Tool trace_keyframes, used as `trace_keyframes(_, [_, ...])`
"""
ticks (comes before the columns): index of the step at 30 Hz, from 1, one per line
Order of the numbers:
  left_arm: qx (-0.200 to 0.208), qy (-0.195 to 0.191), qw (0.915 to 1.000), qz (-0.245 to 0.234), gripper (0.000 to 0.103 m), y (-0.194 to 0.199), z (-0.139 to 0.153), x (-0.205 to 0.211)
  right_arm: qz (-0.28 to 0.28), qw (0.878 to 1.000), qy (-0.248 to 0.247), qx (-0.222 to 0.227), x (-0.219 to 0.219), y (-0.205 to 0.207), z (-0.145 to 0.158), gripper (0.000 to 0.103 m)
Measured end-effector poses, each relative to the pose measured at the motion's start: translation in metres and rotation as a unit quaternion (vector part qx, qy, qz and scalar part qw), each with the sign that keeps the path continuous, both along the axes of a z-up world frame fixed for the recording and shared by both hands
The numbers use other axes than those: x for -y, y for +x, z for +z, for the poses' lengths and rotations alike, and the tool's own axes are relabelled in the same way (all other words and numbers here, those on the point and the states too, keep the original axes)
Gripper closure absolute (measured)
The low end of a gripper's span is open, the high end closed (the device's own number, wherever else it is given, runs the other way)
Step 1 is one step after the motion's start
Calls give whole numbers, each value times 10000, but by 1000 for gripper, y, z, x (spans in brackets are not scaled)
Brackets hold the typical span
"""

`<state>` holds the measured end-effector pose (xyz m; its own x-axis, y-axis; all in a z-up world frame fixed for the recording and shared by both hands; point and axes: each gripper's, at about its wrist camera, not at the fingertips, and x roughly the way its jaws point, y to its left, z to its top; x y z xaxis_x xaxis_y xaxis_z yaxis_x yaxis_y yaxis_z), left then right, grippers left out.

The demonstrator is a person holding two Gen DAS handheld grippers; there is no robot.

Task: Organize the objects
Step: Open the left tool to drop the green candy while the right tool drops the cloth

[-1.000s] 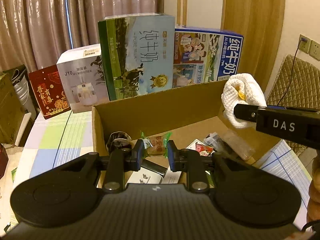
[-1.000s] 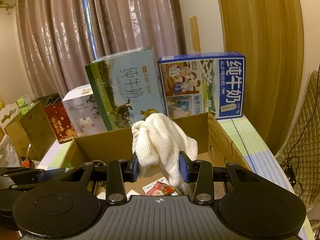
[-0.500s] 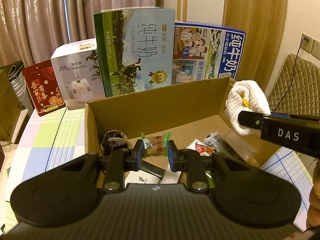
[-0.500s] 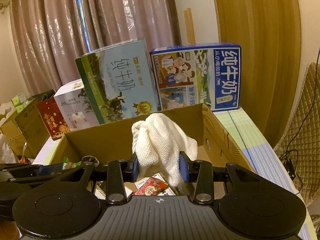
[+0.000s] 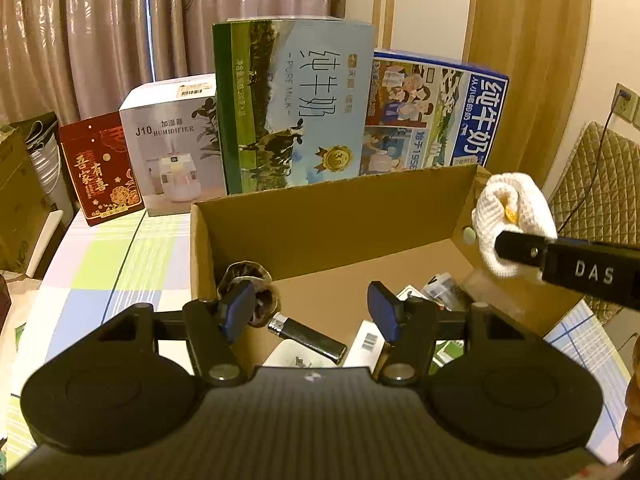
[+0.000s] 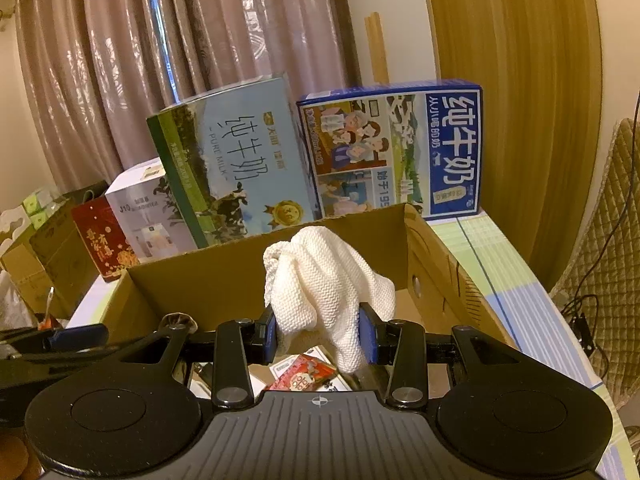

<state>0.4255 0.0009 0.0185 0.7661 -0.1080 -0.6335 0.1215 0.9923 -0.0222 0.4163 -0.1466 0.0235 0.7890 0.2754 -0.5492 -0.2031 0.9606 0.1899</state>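
The open cardboard box [image 5: 332, 220] holds a dark crumpled wrapper [image 5: 248, 280], a black cylinder with a metal cap [image 5: 308, 336], a red snack packet [image 6: 300, 376] and white cartons. The left gripper [image 5: 312, 312] hangs over it, fingers spread wide and holding nothing. The right gripper [image 6: 320, 334] pinches a white knitted cloth [image 6: 324, 284] above the box's right part. Behind the box stand a green milk carton [image 5: 296, 108], a blue milk carton [image 5: 436, 116], a humidifier box [image 5: 172, 144] and a red gift box [image 5: 100, 168] on the checked surface [image 5: 112, 256]. The gripper bodies hide the box's near contents.
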Motion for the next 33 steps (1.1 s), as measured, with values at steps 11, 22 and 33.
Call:
trace_keyframes(11, [-44, 70, 10000, -45, 45, -2, -2, 0, 86, 9999, 53, -37, -4, 0, -2, 66])
trace_keyframes(22, [-78, 47, 10000, -36, 45, -2, -4, -2, 137, 9997, 184, -44, -6, 0, 4, 66])
trace_keyframes(33, [-106, 94, 9999, -33, 45, -2, -7, -2, 220, 9962, 825, 187, 5, 0, 5, 16])
